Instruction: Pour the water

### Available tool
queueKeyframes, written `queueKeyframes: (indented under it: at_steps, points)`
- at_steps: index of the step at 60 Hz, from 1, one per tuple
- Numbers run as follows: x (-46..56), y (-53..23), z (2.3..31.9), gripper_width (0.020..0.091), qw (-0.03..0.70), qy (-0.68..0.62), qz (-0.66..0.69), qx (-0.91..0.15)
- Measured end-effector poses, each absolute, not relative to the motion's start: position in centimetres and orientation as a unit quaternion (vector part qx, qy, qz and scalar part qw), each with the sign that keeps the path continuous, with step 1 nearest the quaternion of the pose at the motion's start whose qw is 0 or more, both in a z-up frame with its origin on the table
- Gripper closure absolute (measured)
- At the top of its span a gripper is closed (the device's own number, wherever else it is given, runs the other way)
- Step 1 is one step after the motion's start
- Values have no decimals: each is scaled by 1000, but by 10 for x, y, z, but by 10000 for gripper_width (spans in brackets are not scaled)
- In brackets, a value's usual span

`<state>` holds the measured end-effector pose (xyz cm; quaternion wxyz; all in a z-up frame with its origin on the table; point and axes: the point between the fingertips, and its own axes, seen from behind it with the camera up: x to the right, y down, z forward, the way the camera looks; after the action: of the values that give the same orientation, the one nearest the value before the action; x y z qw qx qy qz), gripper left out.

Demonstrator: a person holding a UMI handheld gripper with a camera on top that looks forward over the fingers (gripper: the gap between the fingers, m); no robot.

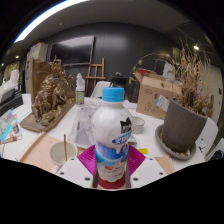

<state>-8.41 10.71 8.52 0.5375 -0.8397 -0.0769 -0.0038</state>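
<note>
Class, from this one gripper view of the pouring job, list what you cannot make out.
- Bottle: its base is hidden behind the jaws, so a firm grip cannot be confirmed.
- Bottle label: print too small to read.
- Water level: the white body hides it.
- Vessel to pour into: none can be identified among the small, blurred things on the table.

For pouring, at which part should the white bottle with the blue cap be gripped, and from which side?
Probably the mid-body of the white bottle, at its label, taken from the near side. It stands upright, its round straight wall fits flat pads, and the blue cap stays free. The hand-held gripper already has it between its fingers there.
</note>
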Motion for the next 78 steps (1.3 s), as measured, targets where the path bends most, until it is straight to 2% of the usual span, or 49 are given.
queueKeyframes:
  at_steps: [9, 11, 19, 21, 24, 25, 27, 32, 51, 63, 78]
  points:
    - [-77, 105, 52, 706, 526, -50, 15, -849]
    - [-78, 106, 56, 701, 540, -48, 20, -840]
    - [-75, 98, 55, 588, 538, -42, 26, -841]
    - [-73, 96, 53, 497, 532, -38, 26, -846]
    - [-70, 91, 56, 252, 529, -32, 24, -848]
    - [-68, 90, 59, 240, 528, -30, 21, -848]
    - [-65, 84, 65, 279, 526, -26, 17, -850]
    - [-66, 62, 85, 242, 521, -19, 12, -853]
    - [-94, -101, 170, 249, 473, -6, -54, -879]
    - [-131, -196, 195, 249, 453, 19, -56, -889]
    - [-142, -250, 204, 250, 443, 29, -56, -894]
